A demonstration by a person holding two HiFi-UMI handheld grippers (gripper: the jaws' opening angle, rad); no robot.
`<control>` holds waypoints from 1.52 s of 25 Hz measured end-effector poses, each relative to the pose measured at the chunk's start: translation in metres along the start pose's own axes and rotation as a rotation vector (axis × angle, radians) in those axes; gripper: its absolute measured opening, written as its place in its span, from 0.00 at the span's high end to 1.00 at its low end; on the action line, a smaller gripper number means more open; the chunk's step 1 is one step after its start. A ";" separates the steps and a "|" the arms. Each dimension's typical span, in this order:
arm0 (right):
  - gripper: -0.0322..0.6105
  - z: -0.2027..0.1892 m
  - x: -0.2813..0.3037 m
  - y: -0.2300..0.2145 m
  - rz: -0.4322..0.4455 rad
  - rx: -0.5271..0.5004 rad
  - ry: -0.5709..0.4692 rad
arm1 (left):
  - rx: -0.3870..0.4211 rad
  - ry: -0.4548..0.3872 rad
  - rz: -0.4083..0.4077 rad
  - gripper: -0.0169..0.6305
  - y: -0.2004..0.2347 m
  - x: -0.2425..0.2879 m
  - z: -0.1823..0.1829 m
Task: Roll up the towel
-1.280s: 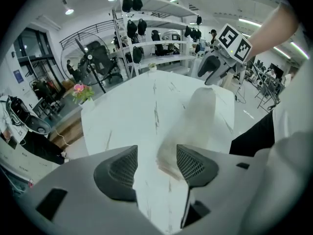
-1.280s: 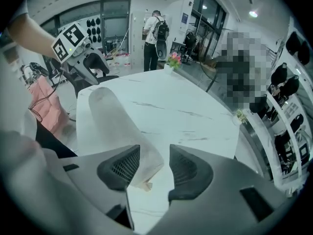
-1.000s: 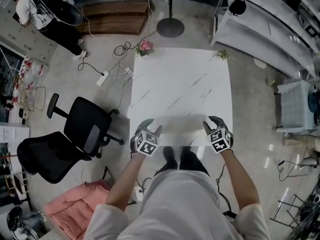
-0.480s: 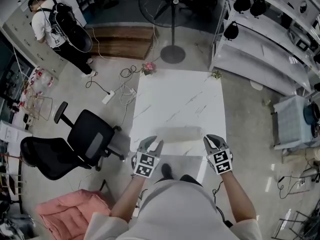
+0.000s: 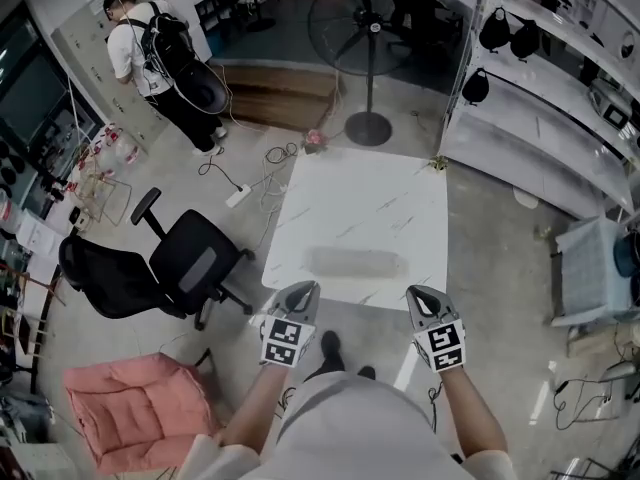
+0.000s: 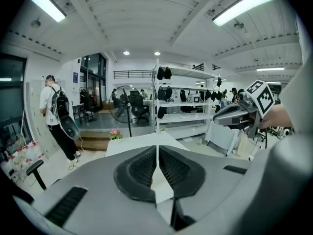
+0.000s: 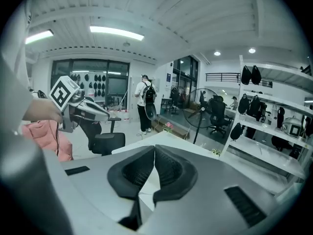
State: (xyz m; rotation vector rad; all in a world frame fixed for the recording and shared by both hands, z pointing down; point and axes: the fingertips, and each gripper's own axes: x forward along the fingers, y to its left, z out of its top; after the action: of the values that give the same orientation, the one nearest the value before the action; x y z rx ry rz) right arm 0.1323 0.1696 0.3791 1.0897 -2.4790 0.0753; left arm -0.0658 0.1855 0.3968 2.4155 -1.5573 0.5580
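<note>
The towel (image 5: 355,262) lies rolled into a pale cylinder across the near part of the white marble table (image 5: 370,203). Both grippers hang in the air short of the table's front edge, apart from the roll. My left gripper (image 5: 304,290) has just been closing its jaws and is now shut with nothing between them; in the left gripper view its pads (image 6: 157,155) meet. My right gripper (image 5: 416,295) has also just closed and is empty, its pads (image 7: 154,155) together. Each gripper view shows the other gripper to one side: the right gripper (image 6: 234,115) and the left gripper (image 7: 83,109).
A black office chair (image 5: 180,268) and a pink cushion (image 5: 130,408) are on the floor to the left. A standing fan (image 5: 368,28) is beyond the table, white shelving (image 5: 540,118) to the right. A person with a backpack (image 5: 160,63) stands far left. A flower pot (image 5: 316,139) sits beside the table's far corner.
Both grippers have risen off the table and pulled back toward the person, and their jaws have gone from open to shut. The rolled towel stays on the table.
</note>
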 end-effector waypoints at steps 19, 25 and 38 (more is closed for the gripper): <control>0.93 0.019 -0.081 0.026 0.015 0.040 -0.131 | -0.039 -0.047 0.006 0.95 -0.029 -0.095 -0.002; 0.93 0.042 -0.081 0.034 -0.012 0.027 -0.151 | -0.024 -0.059 -0.028 0.95 -0.011 -0.104 0.002; 0.93 0.064 -0.064 0.038 -0.041 0.040 -0.177 | -0.037 -0.087 -0.066 0.95 0.010 -0.099 0.008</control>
State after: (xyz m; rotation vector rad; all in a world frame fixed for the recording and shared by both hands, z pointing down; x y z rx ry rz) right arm 0.1203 0.2264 0.2991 1.2111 -2.6193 0.0174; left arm -0.1099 0.2599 0.3472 2.4836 -1.4998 0.4133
